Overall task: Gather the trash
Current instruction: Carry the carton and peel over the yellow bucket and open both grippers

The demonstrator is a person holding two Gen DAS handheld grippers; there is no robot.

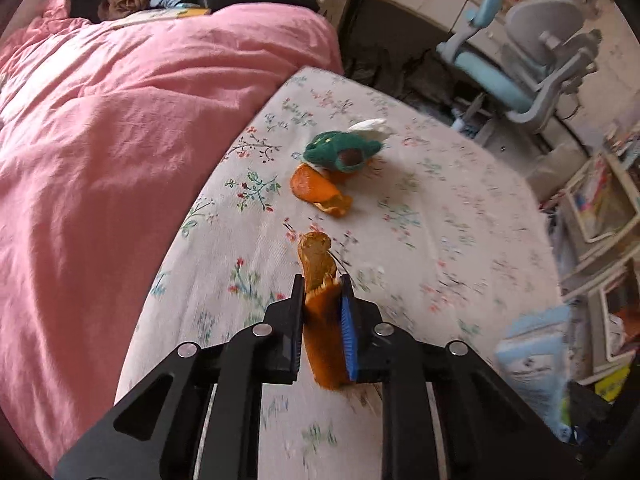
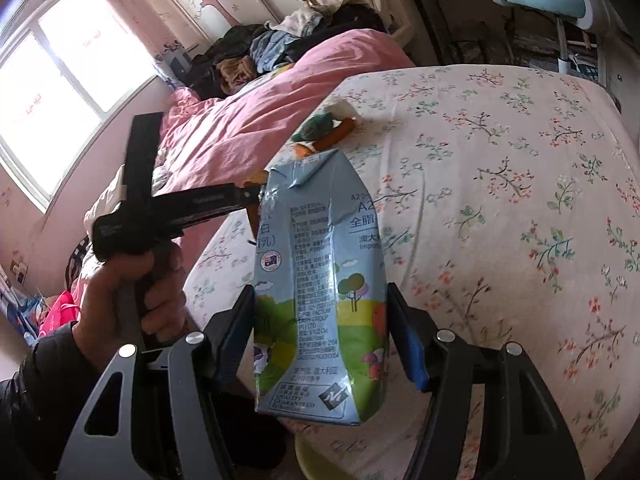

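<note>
Peel (image 1: pixel 320 300) sits pinched between the left gripper's (image 1: pixel 322 292) jaws, over the flowery sheet (image 1: pixel 440 240). More peel (image 1: pixel 320 192) and a green wrapper (image 1: pixel 340 152) lie ahead of it. Right gripper (image 2: pixel 320 312) squeezes a blue milk carton (image 2: pixel 320 280).

A pink duvet (image 1: pixel 132 128) covers the bed's left side, beside a floral sheet (image 1: pixel 432 216). Heaped clothes (image 2: pixel 272 52) lie at the far end. A blue-and-grey desk chair (image 1: pixel 532 68) stands far right; a window (image 2: pixel 60 80) far left.
</note>
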